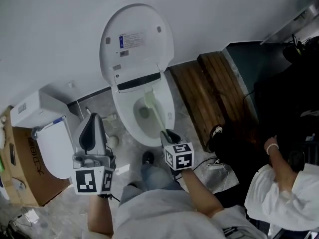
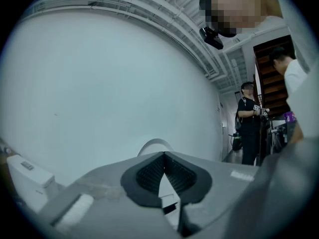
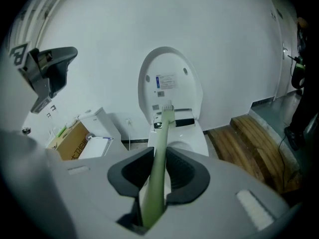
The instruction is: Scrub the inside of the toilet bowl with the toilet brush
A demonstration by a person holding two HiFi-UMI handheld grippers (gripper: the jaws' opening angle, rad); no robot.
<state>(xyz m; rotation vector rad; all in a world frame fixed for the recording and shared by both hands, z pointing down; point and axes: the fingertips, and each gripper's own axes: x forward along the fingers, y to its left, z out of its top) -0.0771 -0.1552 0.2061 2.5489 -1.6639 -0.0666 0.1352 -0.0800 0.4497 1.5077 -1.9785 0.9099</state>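
Marbled floor (image 1: 102,102) meets a white wall; wooden steps (image 1: 209,86) crowd the toilet bowl (image 1: 169,107). The right gripper (image 1: 167,134) clamps the toilet brush (image 1: 156,111), whose head is at the bowl's rear. The left gripper (image 1: 93,117) is closed and empty.

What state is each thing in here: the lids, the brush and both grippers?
Toilet lid: raised.
Toilet brush: gripped by its handle, head over the bowl.
Right gripper: fingers shut on the toilet brush.
Left gripper: fingers shut, empty.
Second toilet's lid: down.
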